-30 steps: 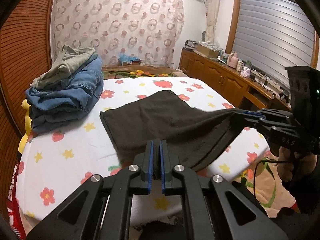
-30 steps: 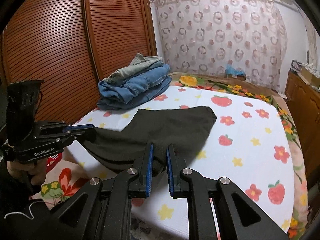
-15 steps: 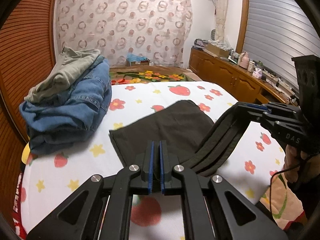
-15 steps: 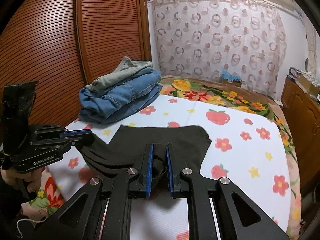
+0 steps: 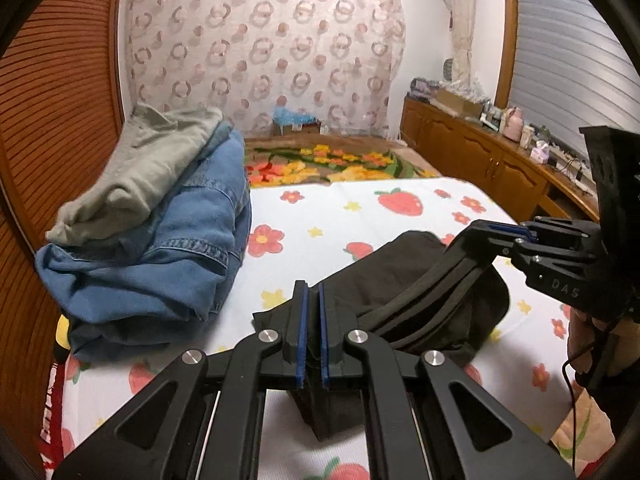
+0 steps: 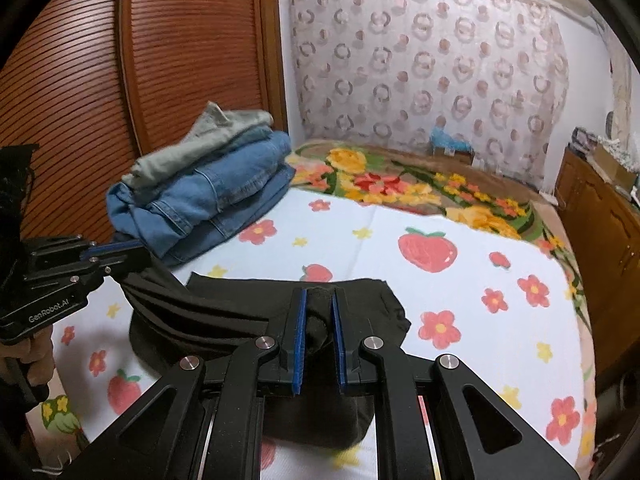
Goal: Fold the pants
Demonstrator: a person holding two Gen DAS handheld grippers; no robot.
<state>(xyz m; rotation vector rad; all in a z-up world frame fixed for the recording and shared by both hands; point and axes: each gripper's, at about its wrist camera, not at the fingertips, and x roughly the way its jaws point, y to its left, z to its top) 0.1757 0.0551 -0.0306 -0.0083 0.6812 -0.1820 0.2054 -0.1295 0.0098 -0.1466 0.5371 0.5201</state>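
Black pants [image 5: 420, 276] hang clamped between both hand-held grippers, left [image 5: 313, 320] and right [image 6: 319, 332]

Counts: 2 tongs, left tongs [image 5: 313, 328] and right tongs [image 6: 319, 336]. 1 dark pair of pants [image 6: 224, 312]. 1 stack of folded clothes [image 5: 160, 224]: 1 grey-green garment [image 5: 140, 168] on top, at least 2 denim layers [image 6: 224, 192] underneath, exact count unclear. 1 bed [image 6: 500, 360]. 1 ring-print curtain [image 6: 432, 68]. 1 slatted wardrobe [image 6: 120, 80], 2 door panels seen. 1 wooden cabinet [image 5: 480, 160].
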